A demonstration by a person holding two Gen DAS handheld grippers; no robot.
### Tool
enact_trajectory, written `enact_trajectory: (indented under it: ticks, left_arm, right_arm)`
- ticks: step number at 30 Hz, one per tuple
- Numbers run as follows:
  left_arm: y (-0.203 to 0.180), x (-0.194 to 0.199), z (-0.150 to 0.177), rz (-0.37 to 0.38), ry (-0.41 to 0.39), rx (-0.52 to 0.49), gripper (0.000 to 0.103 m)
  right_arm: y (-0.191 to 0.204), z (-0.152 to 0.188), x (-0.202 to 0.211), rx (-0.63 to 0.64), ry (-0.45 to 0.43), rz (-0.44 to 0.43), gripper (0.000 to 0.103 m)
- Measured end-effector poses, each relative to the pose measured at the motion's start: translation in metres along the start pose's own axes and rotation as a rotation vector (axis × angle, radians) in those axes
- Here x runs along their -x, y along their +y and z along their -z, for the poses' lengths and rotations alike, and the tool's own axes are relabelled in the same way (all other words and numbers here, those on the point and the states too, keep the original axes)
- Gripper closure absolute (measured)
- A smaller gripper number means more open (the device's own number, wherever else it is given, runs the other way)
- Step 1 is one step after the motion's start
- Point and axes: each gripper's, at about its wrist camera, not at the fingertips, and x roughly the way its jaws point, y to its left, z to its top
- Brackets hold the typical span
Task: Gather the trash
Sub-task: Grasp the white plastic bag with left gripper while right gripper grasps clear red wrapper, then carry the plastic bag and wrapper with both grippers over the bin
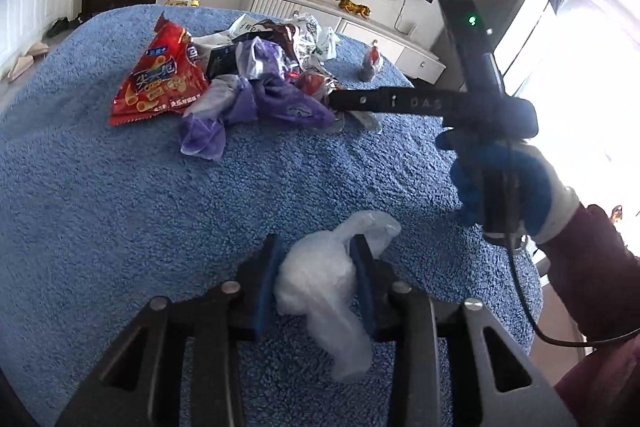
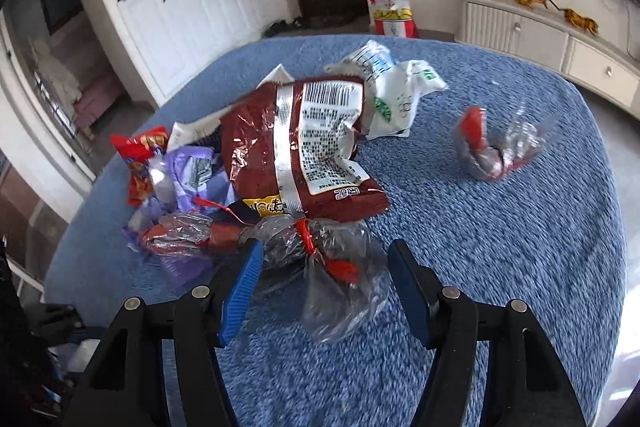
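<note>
Meanwhile, on the blue bed: trash collection under way, two hand-held grippers working a litter of wrappers on a fuzzy blue cover (image 1: 120, 227).

Left gripper (image 1: 316, 281): narrowed onto a crumpled white plastic bag (image 1: 320, 291); both blue pads press into its sides, so the bag is pinched, lying on the cover at the near edge, well apart from the main pile.

Right gripper (image 2: 324, 287): jaws standing moderately wide, straddling a clear plastic wrapper with red twist tie (image 2: 320, 267); the left pad is close against the film, the right pad is apart from it, nothing gripped yet. A gloved hand (image 1: 500, 183) carries this tool in from the right in the left wrist view.

Main pile: a brown snack bag with barcode panel (image 2: 304, 147) lies on top, a red chip packet (image 1: 160, 83) and purple plastic wrappers (image 1: 256, 99) beside and partly under it, a white printed bag (image 2: 392, 95) behind.

Stray piece: a small clear-and-red wrapper (image 2: 488, 147) lies alone, apart from the pile toward the right.

Handling, by the look of it: everything here appears feather-light, soft and crushable; film is slick and springy, likely to slide from a shallow pinch.

Where to grip: probably at the bunched knot around the red tie, where layers are thickest, rather than the loose trailing flap.

Risk: neighbouring wrappers may drag along.
</note>
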Motion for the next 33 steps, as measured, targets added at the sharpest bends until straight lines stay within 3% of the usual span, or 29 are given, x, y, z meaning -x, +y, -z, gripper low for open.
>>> enact_trajectory:
  ticks: [1, 3, 5, 8, 15, 24, 33]
  left_arm:
    - [0.001, 0.0, 0.001, 0.002, -0.001, 0.004, 0.071]
    - [0.001, 0.001, 0.001, 0.001, -0.002, 0.008, 0.072]
    - [0.0, 0.001, 0.001, -0.006, -0.003, 0.009, 0.074]
    - [0.0, 0.002, 0.0, -0.016, -0.007, 0.018, 0.076]
    - [-0.006, 0.011, 0.003, -0.02, -0.034, 0.037, 0.077]
    - [-0.03, 0.045, -0.003, -0.045, -0.12, 0.034, 0.077]
    - [-0.053, 0.085, -0.022, -0.067, -0.207, 0.047, 0.077]
  right_arm:
    - [0.001, 0.0, -0.002, 0.013, -0.001, 0.001, 0.039]
    - [0.003, -0.002, -0.004, 0.041, -0.001, 0.01, 0.048]
    - [0.004, -0.001, -0.003, 0.062, 0.0, 0.004, 0.078]
    - [0.005, 0.002, 0.0, 0.075, -0.001, -0.009, 0.09]
    - [0.005, 0.027, 0.039, 0.043, -0.052, -0.018, 0.092]
    - [-0.019, 0.054, 0.136, -0.036, -0.2, 0.008, 0.092]
    - [-0.048, 0.093, 0.229, -0.094, -0.351, 0.104, 0.092]
